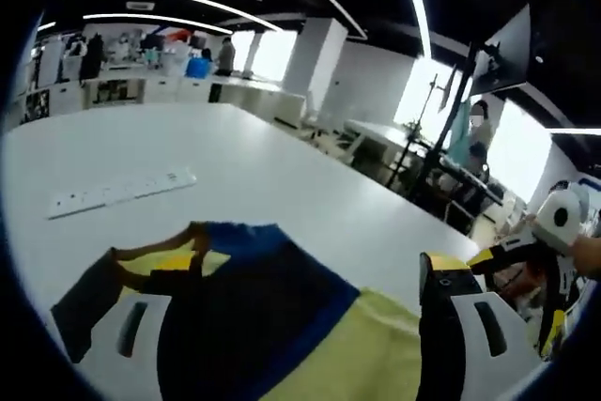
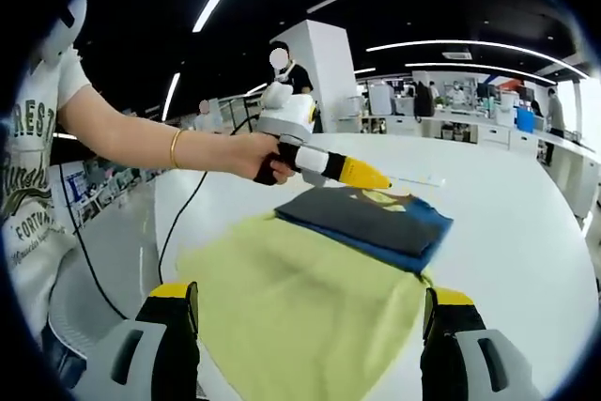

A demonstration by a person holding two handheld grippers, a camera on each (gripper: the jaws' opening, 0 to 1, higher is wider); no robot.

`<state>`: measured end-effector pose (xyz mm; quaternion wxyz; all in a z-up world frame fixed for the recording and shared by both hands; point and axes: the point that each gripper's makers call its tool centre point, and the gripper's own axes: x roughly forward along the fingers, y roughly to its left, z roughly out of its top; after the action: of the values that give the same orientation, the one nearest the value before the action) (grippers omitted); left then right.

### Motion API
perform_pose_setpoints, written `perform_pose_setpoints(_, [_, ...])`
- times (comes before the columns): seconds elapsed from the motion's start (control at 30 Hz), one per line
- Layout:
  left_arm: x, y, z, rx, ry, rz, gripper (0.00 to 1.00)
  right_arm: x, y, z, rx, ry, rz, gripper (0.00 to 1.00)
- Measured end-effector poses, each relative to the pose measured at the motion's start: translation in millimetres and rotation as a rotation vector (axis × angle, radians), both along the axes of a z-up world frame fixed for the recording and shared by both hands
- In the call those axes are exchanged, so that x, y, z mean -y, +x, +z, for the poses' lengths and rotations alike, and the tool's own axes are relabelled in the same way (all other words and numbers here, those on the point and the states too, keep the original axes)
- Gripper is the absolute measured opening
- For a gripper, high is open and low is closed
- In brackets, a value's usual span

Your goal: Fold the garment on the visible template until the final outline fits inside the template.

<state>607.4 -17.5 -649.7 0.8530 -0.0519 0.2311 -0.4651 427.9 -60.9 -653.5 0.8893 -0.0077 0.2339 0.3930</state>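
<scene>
The garment [image 2: 310,302], pale yellow with a dark navy and blue part folded over its far end, lies flat on the white counter [image 2: 507,232]; in the right gripper view it fills the centre, the yellow cloth running down to 6 o'clock between that view's own jaws, the dark fold at about 1 o'clock of the middle; no template outline can be made out under it. In the left gripper view the same garment [image 1: 272,326] sits at 6 o'clock, dark fold to the left, yellow to the right; a corner of the dark cloth lies over the left jaw, though whether it is gripped cannot be told. The right tongs [image 2: 310,345] stand open, jaws wide apart on either side of the yellow cloth, holding nothing. The left tongs [image 2: 376,178], seen from the right gripper view at 11 o'clock of the fold, are held in a person's hand [image 2: 246,157] with a bangle on the wrist; their yellow tip is at the fold's far edge; their state cannot be told. A white power strip [image 1: 122,192] lies on the counter at 10 o'clock in the left gripper view, well apart from the garment.
</scene>
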Motion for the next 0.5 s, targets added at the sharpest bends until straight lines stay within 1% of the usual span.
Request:
perform_pose_setpoints(0.13, [-15.5, -9.4, 1.2, 0.011, 0.015, 0.006, 0.96, -2.0, -1.3, 0.0, -0.003, -0.006, 0.014, 0.99])
perform_pose_setpoints(0.2, [-22.8, -16.7, 3.1, -0.002, -0.005, 0.011, 0.96, -3.2, -2.6, -1.0, -0.009, -0.008, 0.023, 0.99])
perform_pose_setpoints(0.27, [-29.7, -24.8, 4.0, 0.006, -0.008, 0.013, 0.99, -5.1, -4.1, -2.2, -0.018, -0.006, 0.032, 0.99])
perform_pose_setpoints(0.33, [-35.4, -31.2, 2.8, 0.019, 0.003, 0.009, 0.99, -6.6, -5.5, -3.3, -0.025, -0.007, 0.04, 0.99])
perform_pose_setpoints(0.4, [-42.3, -41.3, 0.2, 0.017, 0.019, -0.003, 0.99, -8.2, -7.1, -3.8, -0.026, -0.012, 0.05, 0.99])
perform_pose_setpoints(0.5, [-49.1, -51.9, 2.2, 0.021, 0.013, -0.008, 0.99, -8.3, -7.8, -3.8, -0.027, -0.017, 0.056, 0.99])
